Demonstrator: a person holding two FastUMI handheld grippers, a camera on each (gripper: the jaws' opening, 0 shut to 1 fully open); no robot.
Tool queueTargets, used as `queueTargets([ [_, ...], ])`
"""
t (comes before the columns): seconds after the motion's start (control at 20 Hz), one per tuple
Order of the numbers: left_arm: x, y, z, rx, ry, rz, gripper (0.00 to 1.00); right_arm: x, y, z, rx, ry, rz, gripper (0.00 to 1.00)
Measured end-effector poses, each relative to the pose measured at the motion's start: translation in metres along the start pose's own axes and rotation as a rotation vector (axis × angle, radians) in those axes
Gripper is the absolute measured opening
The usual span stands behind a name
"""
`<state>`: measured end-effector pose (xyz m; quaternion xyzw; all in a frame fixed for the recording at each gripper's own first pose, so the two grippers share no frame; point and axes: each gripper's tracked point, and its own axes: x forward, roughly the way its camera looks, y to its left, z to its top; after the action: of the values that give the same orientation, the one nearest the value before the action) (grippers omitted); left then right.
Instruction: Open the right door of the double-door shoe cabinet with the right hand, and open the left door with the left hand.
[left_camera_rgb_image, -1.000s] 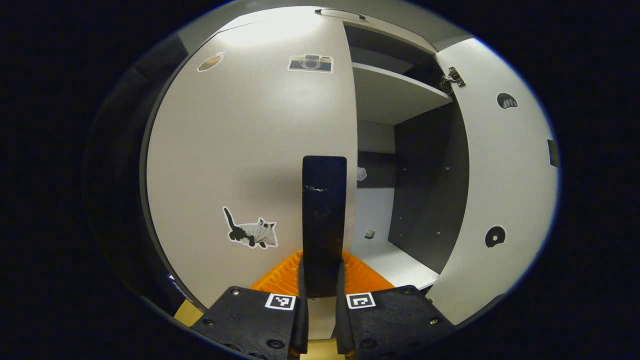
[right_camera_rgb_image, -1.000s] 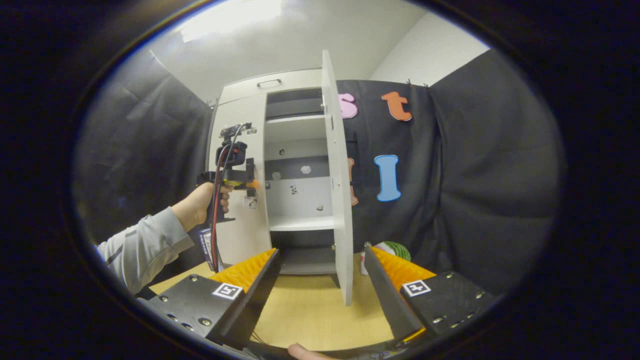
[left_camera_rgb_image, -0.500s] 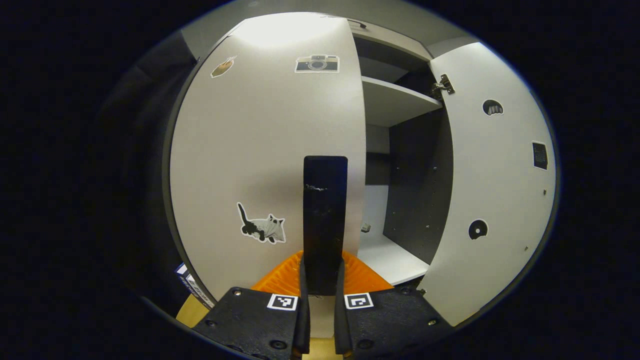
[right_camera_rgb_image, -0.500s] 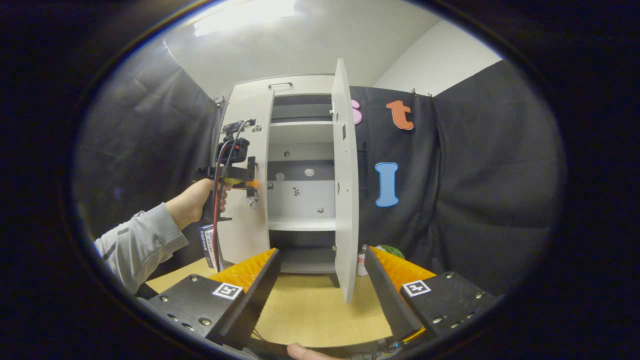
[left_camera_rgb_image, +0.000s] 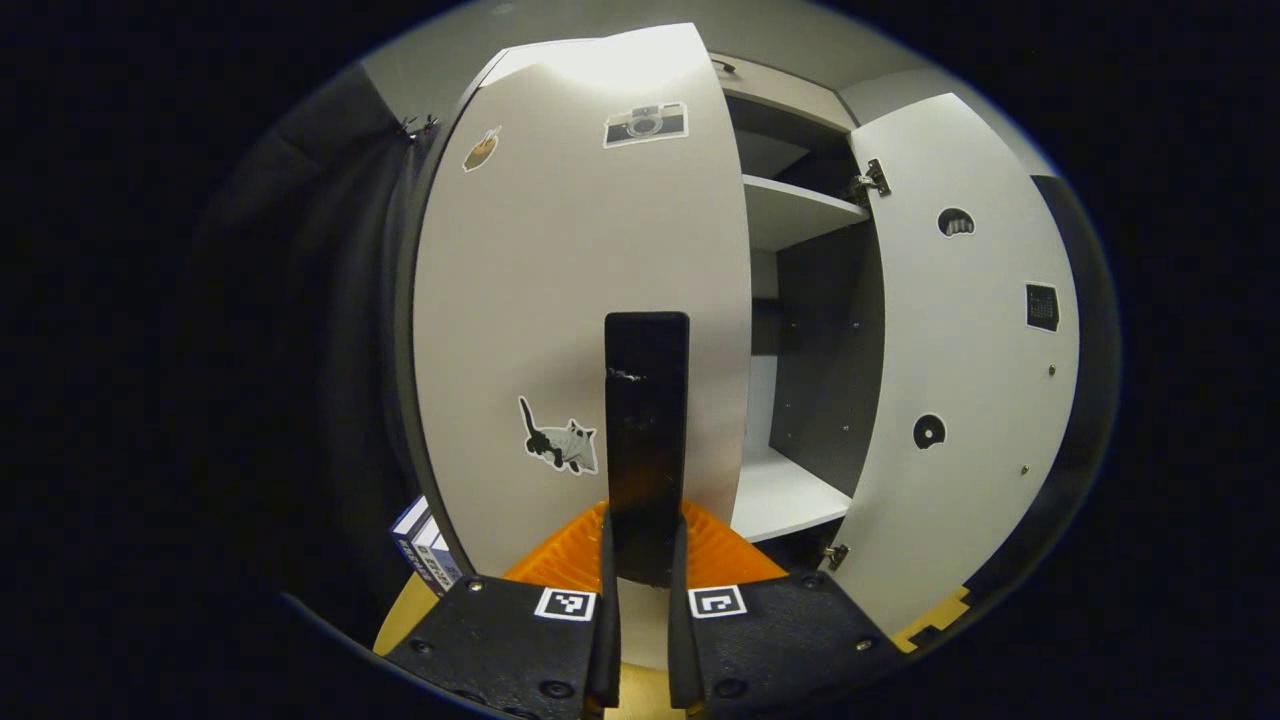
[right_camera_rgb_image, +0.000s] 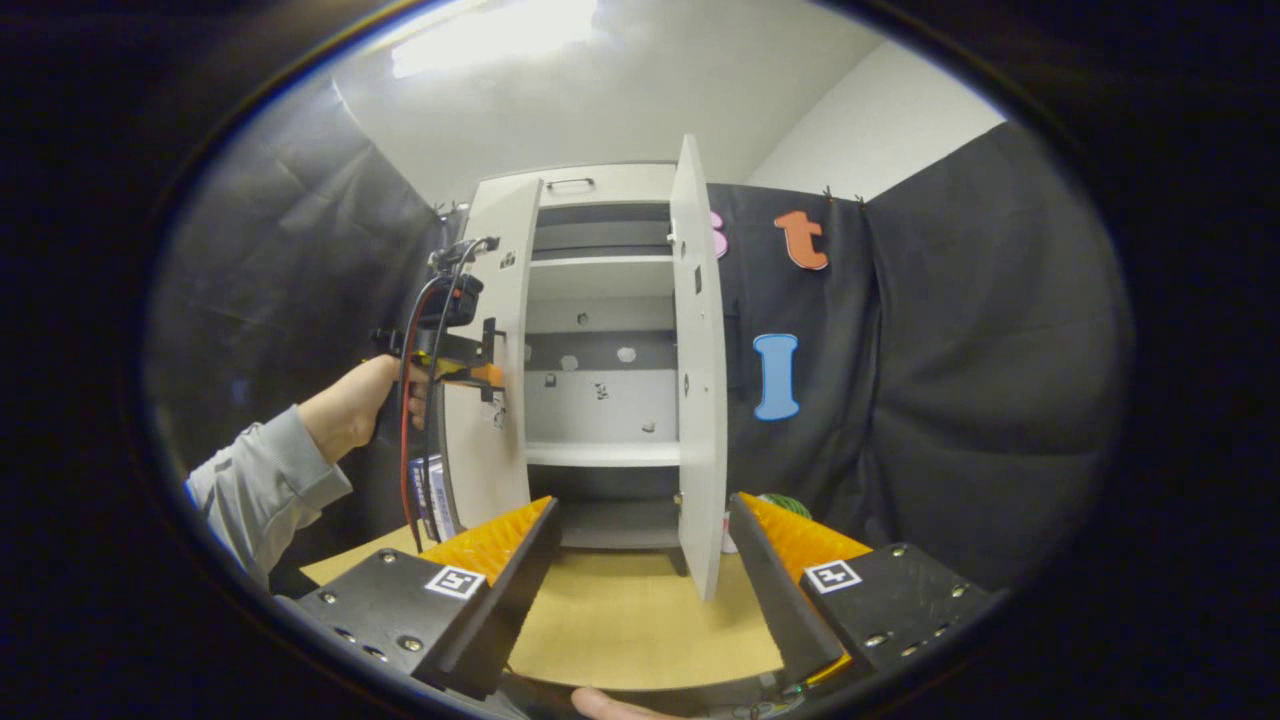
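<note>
The shoe cabinet (right_camera_rgb_image: 600, 330) stands at 12 o'clock on the table (right_camera_rgb_image: 640, 630). Its right door (right_camera_rgb_image: 698, 370) is swung out; its left door (left_camera_rgb_image: 585, 300) is ajar. The left gripper (left_camera_rgb_image: 645, 560), nearer, clamps that door's upright handle (left_camera_rgb_image: 646, 430). The right gripper (right_camera_rgb_image: 640, 560) gapes wide, empty.

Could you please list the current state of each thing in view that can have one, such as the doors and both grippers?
right door: swung wide open, edge-on to the right gripper view.
left door: partly open, its handle held.
left gripper: jaws shut on the handle.
right gripper: jaws open, holding nothing, back from the cabinet.
cabinet: interior exposed, white shelf bare where visible.
</note>
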<state>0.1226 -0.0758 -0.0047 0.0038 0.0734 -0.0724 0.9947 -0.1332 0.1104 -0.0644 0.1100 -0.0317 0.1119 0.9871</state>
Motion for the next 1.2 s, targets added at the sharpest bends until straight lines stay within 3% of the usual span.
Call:
queueTargets([
  [0.5, -0.045, 0.04, -0.001, -0.032, -0.032, 0.043, 0.2, -0.018, 0.016, -0.009, 0.003, 0.016, 0.024, 1.0],
  [0.65, -0.067, 0.065, 0.0, 0.037, -0.051, 0.105, 0.15, -0.02, 0.019, -0.007, 0.012, 0.013, 0.026, 1.0],
  [1.05, -0.107, 0.156, -0.001, 0.0, -0.052, 0.226, 0.02, -0.022, 0.031, -0.008, -0.002, 0.012, 0.039, 1.0],
  [1.15, -0.109, 0.182, 0.0, -0.001, -0.065, 0.239, 0.01, -0.022, 0.03, -0.007, 0.016, 0.012, 0.031, 1.0],
  [1.2, -0.111, 0.184, -0.002, -0.018, -0.07, 0.21, 0.01, -0.022, 0.03, -0.007, 0.023, 0.011, 0.026, 1.0],
])
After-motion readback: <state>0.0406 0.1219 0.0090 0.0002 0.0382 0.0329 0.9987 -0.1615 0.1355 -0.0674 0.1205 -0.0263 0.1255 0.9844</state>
